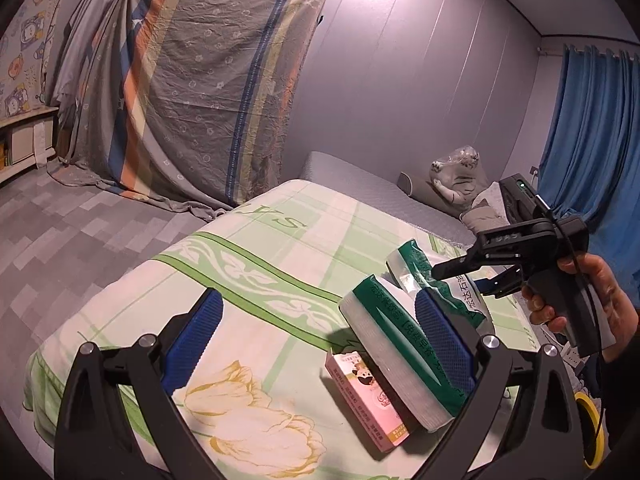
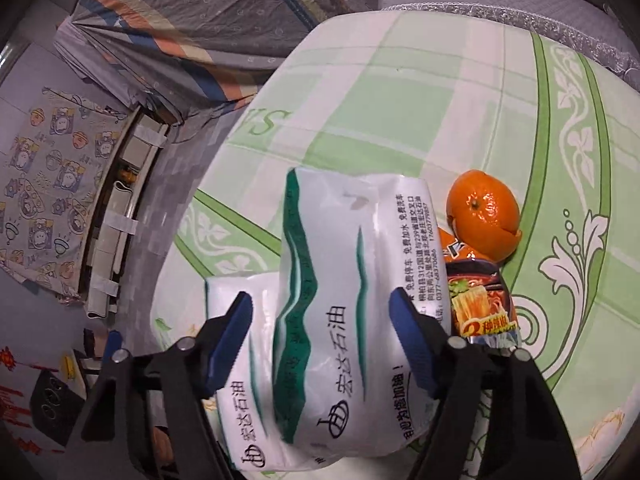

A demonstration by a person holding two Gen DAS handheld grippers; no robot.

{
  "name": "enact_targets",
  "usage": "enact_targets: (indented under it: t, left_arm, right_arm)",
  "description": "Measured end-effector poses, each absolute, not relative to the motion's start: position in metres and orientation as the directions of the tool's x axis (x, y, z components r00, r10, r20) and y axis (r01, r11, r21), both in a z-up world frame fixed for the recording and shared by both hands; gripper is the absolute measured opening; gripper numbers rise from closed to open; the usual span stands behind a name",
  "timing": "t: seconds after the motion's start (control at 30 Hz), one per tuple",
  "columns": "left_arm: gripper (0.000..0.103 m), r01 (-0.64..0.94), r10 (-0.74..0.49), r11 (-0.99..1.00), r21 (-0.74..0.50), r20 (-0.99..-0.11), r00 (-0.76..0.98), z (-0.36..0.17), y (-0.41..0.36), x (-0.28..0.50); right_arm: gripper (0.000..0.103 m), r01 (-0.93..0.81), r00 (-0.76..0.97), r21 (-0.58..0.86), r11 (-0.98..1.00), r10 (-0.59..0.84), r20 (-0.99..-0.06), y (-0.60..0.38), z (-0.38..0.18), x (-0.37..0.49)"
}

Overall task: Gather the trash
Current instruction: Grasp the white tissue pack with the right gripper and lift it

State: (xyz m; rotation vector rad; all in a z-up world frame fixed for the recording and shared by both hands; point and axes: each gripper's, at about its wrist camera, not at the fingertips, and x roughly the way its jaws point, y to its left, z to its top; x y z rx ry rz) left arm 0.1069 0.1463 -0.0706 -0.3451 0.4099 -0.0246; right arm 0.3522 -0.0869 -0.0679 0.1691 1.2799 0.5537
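Two white-and-green tissue packs [image 1: 400, 356] lie on the bed's green-patterned sheet [image 1: 248, 264]. A pink small box [image 1: 368, 396] lies beside the nearer pack. My left gripper [image 1: 324, 336] is open, its right pad against the nearer pack. My right gripper [image 2: 324, 336] is open around the upper tissue pack [image 2: 344, 304]; whether its pads touch the pack is unclear. It also shows in the left wrist view [image 1: 472, 276], held by a hand. An orange peel [image 2: 484, 212] and a noodle wrapper [image 2: 480, 300] lie just right of the packs.
A draped striped sheet [image 1: 208, 92] covers furniture beyond the bed foot. A grey pillow and a wrapped plush toy [image 1: 456, 176] lie at the bed head by a blue curtain [image 1: 588, 132]. A low shelf [image 1: 24, 140] stands far left on the grey floor.
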Motion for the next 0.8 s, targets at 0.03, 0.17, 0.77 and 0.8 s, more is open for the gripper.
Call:
enact_targets:
  t: [0.03,0.17,0.77,0.8]
  left_arm:
    - [0.093,-0.046,-0.092,0.942,-0.331,-0.390,0.916,-0.071,0.146,0.107]
    - [0.093,-0.048,-0.091,0.946,-0.321,-0.405,0.910,-0.074,0.145,0.110]
    - [0.095,0.149,-0.246,0.960,-0.238,-0.456,0.855,-0.070,0.105,0.109]
    - [0.095,0.162,-0.251,0.961,-0.224,-0.462,0.851,-0.069,0.100,0.108]
  right_arm:
    - [0.045,-0.297,0.180,0.407,0.864,0.469,-0.865,-0.084,-0.071,0.354]
    - [0.020,-0.296,0.171,0.426,0.855,0.486,-0.857,-0.087,-0.079,0.354]
    - [0.001,-0.383,0.363,0.618,0.687,0.727,-0.583,-0.159,0.000,0.302]
    - [0.001,-0.391,0.383,0.614,0.686,0.727,-0.570,-0.166,0.006,0.296]
